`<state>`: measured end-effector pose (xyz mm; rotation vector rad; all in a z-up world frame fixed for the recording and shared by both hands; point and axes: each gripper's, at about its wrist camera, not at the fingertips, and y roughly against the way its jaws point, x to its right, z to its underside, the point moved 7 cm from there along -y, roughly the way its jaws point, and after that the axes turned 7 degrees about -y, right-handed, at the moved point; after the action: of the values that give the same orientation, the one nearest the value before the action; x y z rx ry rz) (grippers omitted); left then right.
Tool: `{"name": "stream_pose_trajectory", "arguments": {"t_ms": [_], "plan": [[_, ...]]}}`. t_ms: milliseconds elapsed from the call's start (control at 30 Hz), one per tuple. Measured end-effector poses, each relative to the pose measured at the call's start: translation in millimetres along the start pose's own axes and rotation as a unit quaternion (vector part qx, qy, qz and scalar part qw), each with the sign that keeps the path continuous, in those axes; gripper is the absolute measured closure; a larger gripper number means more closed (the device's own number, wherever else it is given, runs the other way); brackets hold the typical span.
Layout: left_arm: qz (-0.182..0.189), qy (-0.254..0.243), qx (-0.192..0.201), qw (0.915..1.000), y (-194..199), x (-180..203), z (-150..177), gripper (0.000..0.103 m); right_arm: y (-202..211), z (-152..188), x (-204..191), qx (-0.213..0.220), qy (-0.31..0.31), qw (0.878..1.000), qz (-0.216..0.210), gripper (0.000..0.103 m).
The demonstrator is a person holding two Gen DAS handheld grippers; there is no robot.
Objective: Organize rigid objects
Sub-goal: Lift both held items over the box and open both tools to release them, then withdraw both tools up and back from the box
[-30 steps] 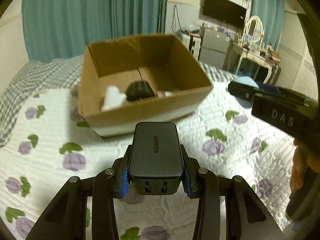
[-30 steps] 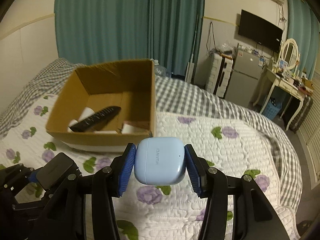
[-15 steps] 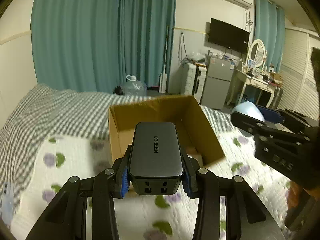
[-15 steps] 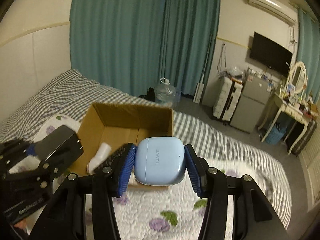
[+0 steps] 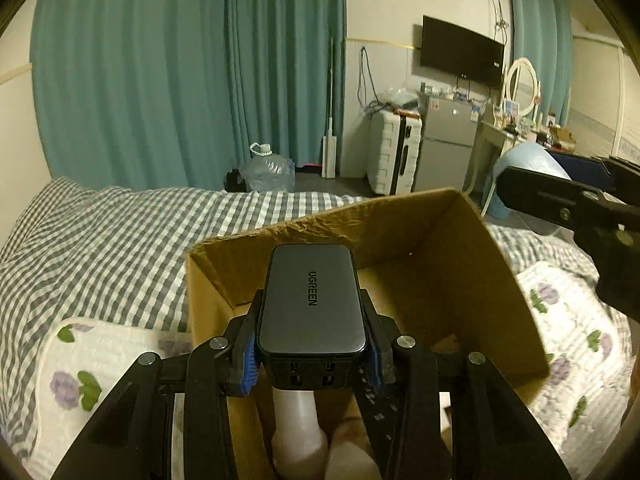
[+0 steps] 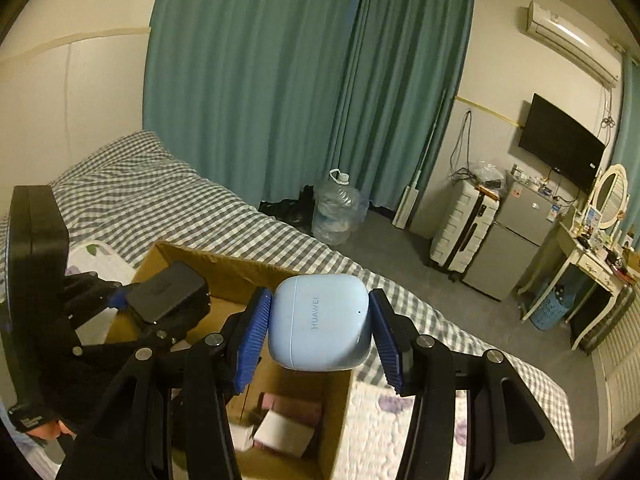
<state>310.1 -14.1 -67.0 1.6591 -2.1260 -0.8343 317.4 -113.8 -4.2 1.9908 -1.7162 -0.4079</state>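
My left gripper [image 5: 310,354] is shut on a dark grey UGREEN charger [image 5: 311,300] and holds it over the open cardboard box [image 5: 440,264]. My right gripper [image 6: 319,344] is shut on a light blue HUAWEI earbuds case [image 6: 320,322], held above the box's right side [image 6: 256,268]. The left gripper with the charger [image 6: 168,298] shows at left in the right wrist view. The right gripper and the blue case [image 5: 528,160] show at right in the left wrist view. Inside the box lie a white bottle [image 5: 298,436], a white packet [image 6: 284,430] and a pink item [image 6: 292,404].
The box sits on a bed with a floral quilt [image 5: 100,364] and a grey checked sheet [image 5: 120,236]. Beyond the bed are teal curtains [image 5: 180,80], a water jug [image 5: 266,168], a white suitcase [image 5: 394,152], a small fridge [image 5: 450,140] and a dressing table [image 6: 592,256].
Both grippers have risen and moved forward over the box, which now lies right beneath them. Each still holds its object.
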Motion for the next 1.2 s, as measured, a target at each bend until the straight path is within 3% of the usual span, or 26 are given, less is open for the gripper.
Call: {"name": "stream_pose_trajectory", "arguments": {"t_ms": [267, 367, 467, 667, 867, 967, 1200], "plan": [[-0.002, -0.015, -0.035, 0.9993, -21.8, 1.4, 12.2, 0.06, -51.0, 10.3, 1.0, -0.025, -0.014, 0.999, -0.015, 0.053], [-0.001, -0.011, -0.028, 0.9996, -16.4, 2.3, 12.7, 0.058, -54.5, 16.3, 2.8, -0.031, -0.02, 0.999, -0.017, 0.053], [-0.029, -0.006, -0.014, 0.9995, -6.9, -5.7, 9.3, 0.055, -52.6, 18.4, 3.9, -0.035, -0.024, 0.999, -0.019, 0.053], [-0.025, 0.022, -0.014, 0.9993, 1.4, -20.1, 9.6, 0.052, -58.8, 16.7, 5.8, -0.043, -0.033, 0.998, -0.025, 0.053], [-0.028, 0.013, -0.015, 0.9994, 0.2, -19.6, 10.9, 0.045, -82.5, 20.7, -3.8, -0.061, -0.035, 0.997, -0.037, 0.053], [-0.028, 0.004, -0.012, 0.9995, 2.0, -16.6, 12.4, 0.044, -86.8, 21.4, -5.2, -0.055, -0.037, 0.997, -0.027, 0.027], [-0.036, 0.001, -0.006, 0.9993, 16.5, -17.6, 18.1, 0.042, -69.8, 13.0, 7.9, -0.041, -0.057, 0.997, -0.016, 0.026]]}}
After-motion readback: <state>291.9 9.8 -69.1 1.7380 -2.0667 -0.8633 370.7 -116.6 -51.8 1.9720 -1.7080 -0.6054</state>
